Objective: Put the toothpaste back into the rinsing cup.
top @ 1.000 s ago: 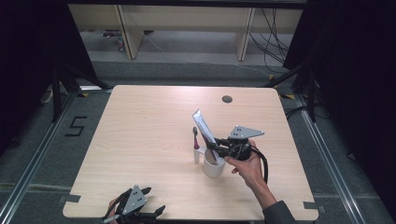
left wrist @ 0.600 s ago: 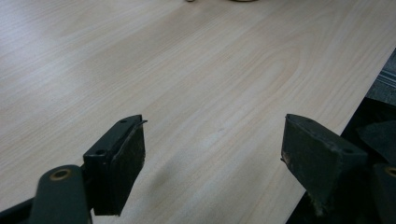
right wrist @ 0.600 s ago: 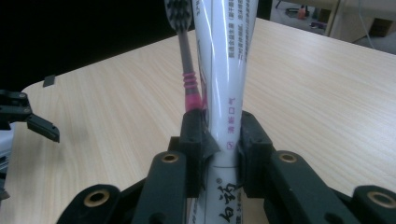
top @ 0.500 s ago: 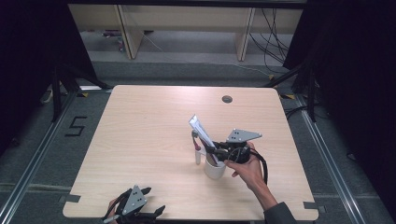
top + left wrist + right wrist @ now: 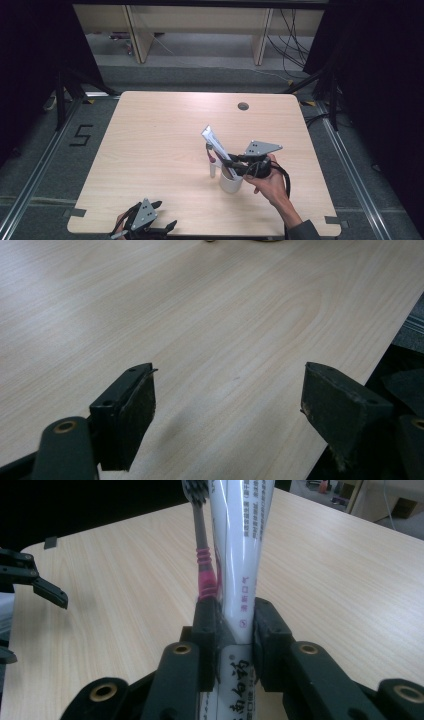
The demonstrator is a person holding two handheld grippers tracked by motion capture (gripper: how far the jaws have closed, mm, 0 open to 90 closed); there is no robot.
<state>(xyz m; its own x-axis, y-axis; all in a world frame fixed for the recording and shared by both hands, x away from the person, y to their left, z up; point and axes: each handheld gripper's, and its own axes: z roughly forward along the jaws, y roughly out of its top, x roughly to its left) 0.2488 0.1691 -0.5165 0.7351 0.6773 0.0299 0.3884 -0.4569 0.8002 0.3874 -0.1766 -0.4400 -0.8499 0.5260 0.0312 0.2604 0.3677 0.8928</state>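
A white toothpaste tube (image 5: 216, 142) slants up and to the left out of a white cup (image 5: 231, 185) on the table's near right part. My right gripper (image 5: 234, 164) is shut on the tube just above the cup's rim, with a hand behind it. In the right gripper view the two pads press the tube (image 5: 235, 580) from both sides at my right gripper (image 5: 235, 630). A toothbrush (image 5: 202, 555) with a pink and grey handle rises close beside the tube, its lower end hidden by the jaw. My left gripper (image 5: 147, 226) rests at the near edge, and its jaws (image 5: 227, 405) stand open over bare wood.
The light wooden table (image 5: 165, 130) has a round cable hole (image 5: 243, 106) at the far right. The left gripper (image 5: 30, 577) shows at the left edge of the right gripper view. Dark floor and black frame legs surround the table.
The right gripper has sunk slightly with the tube, whose top has tipped a little lower and to the left. The left gripper has stayed put.
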